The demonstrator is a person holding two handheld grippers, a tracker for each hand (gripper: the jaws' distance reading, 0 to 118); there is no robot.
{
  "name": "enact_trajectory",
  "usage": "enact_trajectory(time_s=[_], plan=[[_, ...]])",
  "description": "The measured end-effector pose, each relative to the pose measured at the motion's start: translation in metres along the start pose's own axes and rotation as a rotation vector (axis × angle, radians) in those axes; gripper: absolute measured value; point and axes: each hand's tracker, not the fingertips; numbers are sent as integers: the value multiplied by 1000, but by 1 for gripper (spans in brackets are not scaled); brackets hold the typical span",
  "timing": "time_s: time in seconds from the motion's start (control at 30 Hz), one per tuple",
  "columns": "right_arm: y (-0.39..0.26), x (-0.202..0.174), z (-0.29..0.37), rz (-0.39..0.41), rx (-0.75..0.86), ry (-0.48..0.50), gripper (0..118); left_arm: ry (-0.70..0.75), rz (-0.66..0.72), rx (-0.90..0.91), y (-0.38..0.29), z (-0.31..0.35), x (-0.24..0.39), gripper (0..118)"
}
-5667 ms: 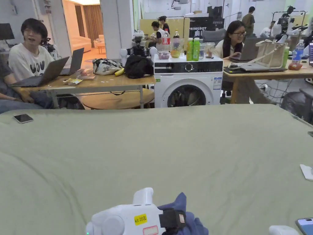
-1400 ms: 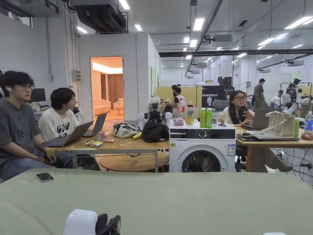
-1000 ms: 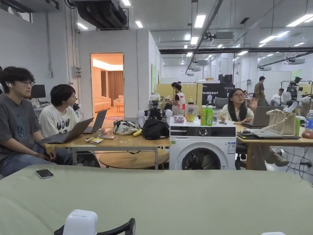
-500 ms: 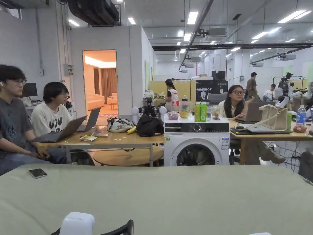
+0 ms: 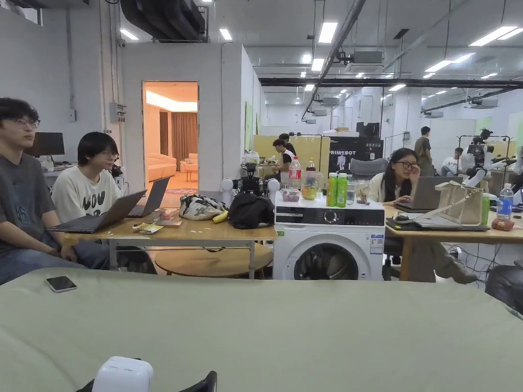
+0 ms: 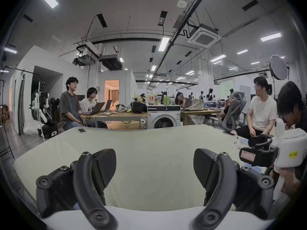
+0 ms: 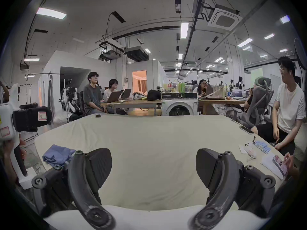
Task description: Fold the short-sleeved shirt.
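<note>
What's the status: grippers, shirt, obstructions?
Left gripper open, empty. Right gripper open, empty. Blue shirt bunched at table's left edge, unheld. Nothing between grippers and shirt.

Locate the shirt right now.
In the right gripper view the blue shirt lies bunched on the green sheet near its left edge, just beyond the right gripper's left jaw and held by neither gripper.

From my head view, the left tongs are cut off at 6 o'clock, so I can't see their tips. In the right gripper view, the shirt at 9 o'clock is partly hidden behind a jaw.
</note>
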Motion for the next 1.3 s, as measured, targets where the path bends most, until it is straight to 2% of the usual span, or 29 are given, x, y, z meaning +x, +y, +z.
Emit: enact_trajectory(time_s=[0.17,0.27,0.33,0.4,0.53,0.57,0.7,0.77,0.97,1.2,1.3], plan=[[6,10,0,-137,-11,55,104,27,11,-11,0,2,-5,97],[9,11,-2,-192,-6,44,104,32,7,-19,-1,2,-7,97],[11,9,-4,-206,-16,21,104,31,12,-21,-1,2,-6,97],[13,5,-5,-186,-25,0,104,27,15,-19,-1,2,-6,97],[18,0,-2,-172,-51,5,104,23,18,-22,0,0,-5,97],[19,-1,-2,-194,-72,17,104,20,24,-25,-1,-1,-6,97],[25,3,-4,-372,-164,60,104,1,43,-32,-4,0,-6,97],[28,5,-6,-419,-204,56,104,5,38,-34,-4,1,-7,97],[28,1,-12,-382,-295,13,104,11,51,-29,-2,3,-12,97],[22,2,-14,-366,-312,65,104,4,50,-32,-3,4,-11,97],[18,4,-12,-363,-265,70,104,3,47,-34,-4,5,-11,97]])
